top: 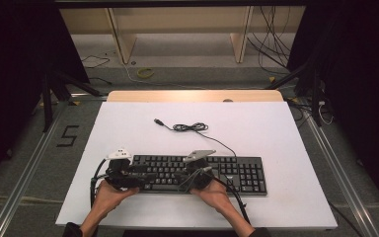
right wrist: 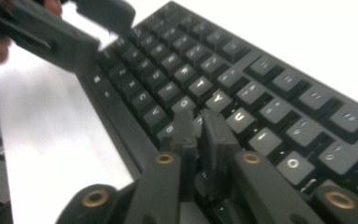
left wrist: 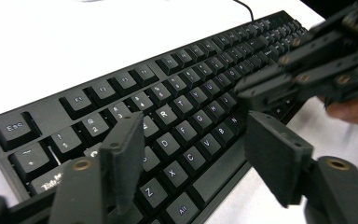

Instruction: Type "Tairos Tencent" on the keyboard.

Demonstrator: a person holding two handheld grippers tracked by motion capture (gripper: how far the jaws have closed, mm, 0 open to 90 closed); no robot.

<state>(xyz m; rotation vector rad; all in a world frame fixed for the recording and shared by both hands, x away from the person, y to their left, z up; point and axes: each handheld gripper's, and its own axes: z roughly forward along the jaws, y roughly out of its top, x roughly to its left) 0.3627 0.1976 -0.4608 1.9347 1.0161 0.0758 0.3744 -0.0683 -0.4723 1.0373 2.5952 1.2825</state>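
Observation:
A black keyboard (top: pixel 237 173) lies near the front edge of the white table (top: pixel 256 128). Its thin cable (top: pixel 192 127) runs back to a loose USB plug (top: pixel 158 121). In the left gripper view my left gripper (left wrist: pixel 196 130) is open, its jaws spread wide above the keys (left wrist: pixel 177 112) on the keyboard's left side, with nothing between them. My right gripper (right wrist: pixel 200 123) is shut, its tips together just over the middle letter keys (right wrist: pixel 214 100). From above, the left gripper (top: pixel 148 176) and the right gripper (top: pixel 185 177) point toward each other over the keyboard.
A person's hands hold both grippers from the front edge of the table. The table's back half carries just the coiled cable. A wooden strip (top: pixel 192 95) edges the far side, with shelving and floor cables beyond. Black cables trail from each gripper off the front.

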